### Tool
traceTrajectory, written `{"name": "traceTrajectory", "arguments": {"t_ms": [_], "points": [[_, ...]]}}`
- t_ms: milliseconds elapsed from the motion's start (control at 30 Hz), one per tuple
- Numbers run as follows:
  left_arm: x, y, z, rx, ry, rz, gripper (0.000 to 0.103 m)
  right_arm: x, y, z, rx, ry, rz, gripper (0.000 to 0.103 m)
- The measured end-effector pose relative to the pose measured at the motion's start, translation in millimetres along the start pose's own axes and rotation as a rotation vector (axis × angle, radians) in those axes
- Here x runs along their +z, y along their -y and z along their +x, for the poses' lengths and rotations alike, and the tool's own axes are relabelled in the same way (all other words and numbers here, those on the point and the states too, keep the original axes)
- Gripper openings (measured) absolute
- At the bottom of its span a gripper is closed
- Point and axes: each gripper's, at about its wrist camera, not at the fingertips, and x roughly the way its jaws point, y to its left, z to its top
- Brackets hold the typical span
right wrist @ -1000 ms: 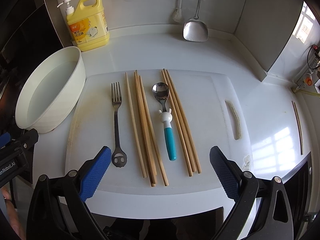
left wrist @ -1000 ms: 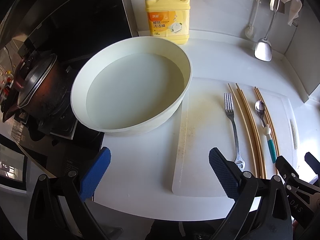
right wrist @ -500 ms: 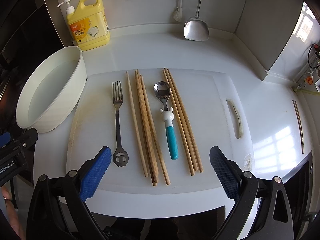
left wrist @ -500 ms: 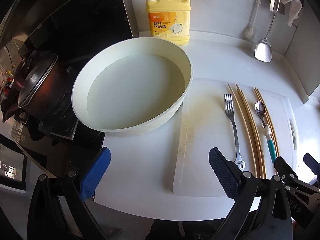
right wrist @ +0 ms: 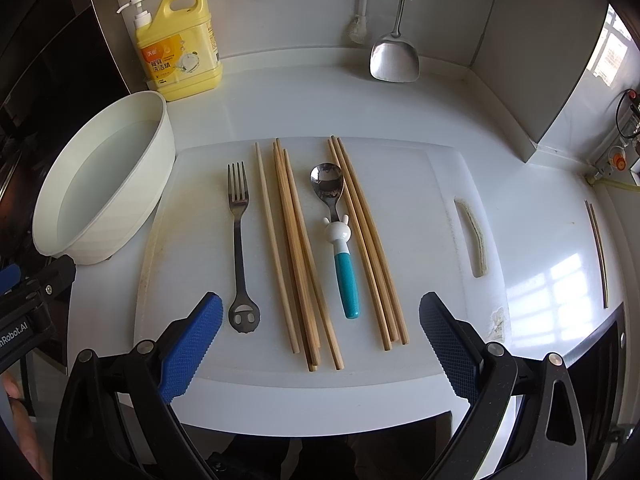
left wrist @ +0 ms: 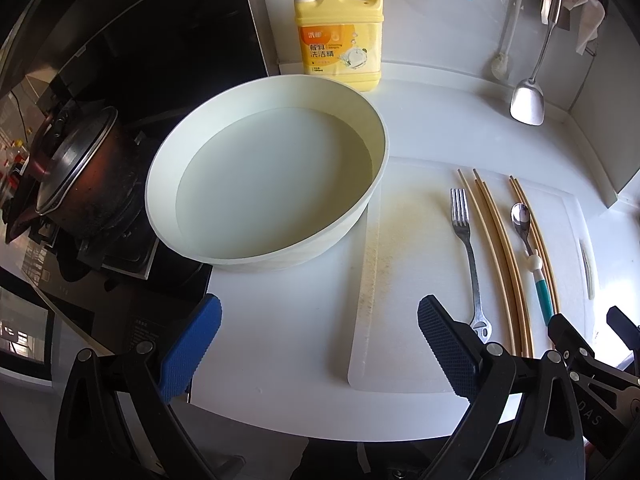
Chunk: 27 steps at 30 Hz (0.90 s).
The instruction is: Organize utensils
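A white cutting board lies on the counter. On it lie a steel fork, a bundle of wooden chopsticks, a spoon with a white-and-teal handle and a second chopstick bundle, all side by side. My right gripper is open and empty, hovering over the board's near edge. My left gripper is open and empty over the counter left of the board, with the fork and the spoon to its right. A white basin holding water sits ahead of it.
A yellow detergent bottle stands at the back wall. A steel spatula and a brush hang on the wall. A dark pot sits on the stove at the left. Two loose chopsticks lie at the far right.
Both grippers have drawn back a little toward the near edge; the utensils have not moved.
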Motion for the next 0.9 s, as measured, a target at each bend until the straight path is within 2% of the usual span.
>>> {"name": "traceTrajectory", "arguments": {"t_ms": [533,767,900], "points": [[0,-3,0,-0.004,0.001,0.006,0.097,0,-3,0,0.010,0.001,0.010,0.094],[-1,-3,4,-0.060,-0.001,0.047,0.097,-7,3,-3,0.050,0.030,0.058,0.094],[-3,2,8,-0.089,0.006,0.086,0.097,-14,11,-5,0.037,0.060,0.099,0.094]]}}
